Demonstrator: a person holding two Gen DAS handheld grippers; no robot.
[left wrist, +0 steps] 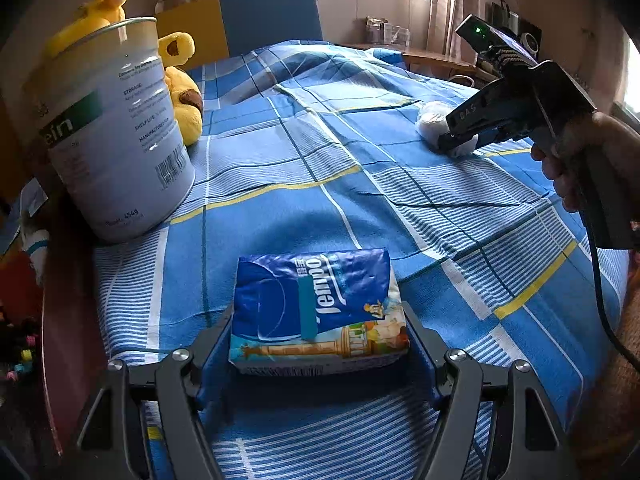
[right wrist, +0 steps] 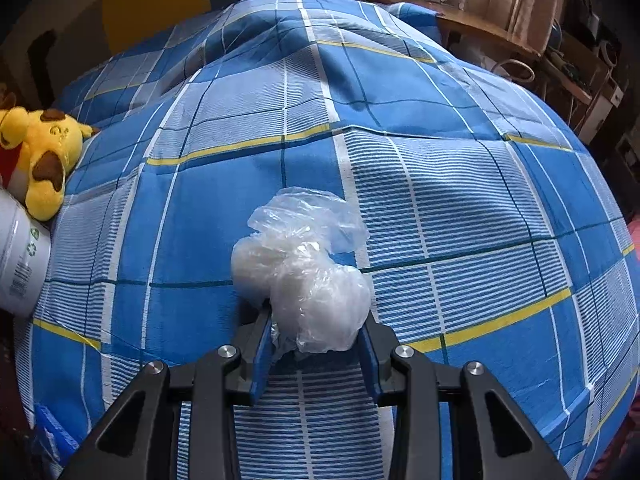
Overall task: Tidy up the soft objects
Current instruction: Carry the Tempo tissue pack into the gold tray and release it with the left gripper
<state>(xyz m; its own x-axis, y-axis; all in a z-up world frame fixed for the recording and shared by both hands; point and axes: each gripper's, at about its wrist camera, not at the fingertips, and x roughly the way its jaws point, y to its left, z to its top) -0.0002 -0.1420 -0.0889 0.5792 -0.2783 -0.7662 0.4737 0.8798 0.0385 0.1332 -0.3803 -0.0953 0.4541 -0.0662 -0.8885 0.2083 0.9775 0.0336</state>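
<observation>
A blue Tempo tissue pack (left wrist: pixel 318 312) sits between the fingers of my left gripper (left wrist: pixel 319 340), low over the bed. Both blue pads press on its sides, so the gripper is shut on it. My right gripper (right wrist: pixel 316 320) is shut on a crumpled clear plastic bag (right wrist: pixel 304 272) with something white inside; the bag rests on the sheet. The left wrist view shows that gripper (left wrist: pixel 456 140) held by a hand at the right, with its tips on the white bundle (left wrist: pixel 432 118).
A blue plaid bed sheet (left wrist: pixel 400 208) covers the surface. A tall white tin (left wrist: pixel 116 132) stands at the left edge, also seen as the tin (right wrist: pixel 16 264). A yellow plush (left wrist: pixel 184 96) lies behind it, the same plush (right wrist: pixel 44 160). A desk (right wrist: pixel 480 28) is at the far right.
</observation>
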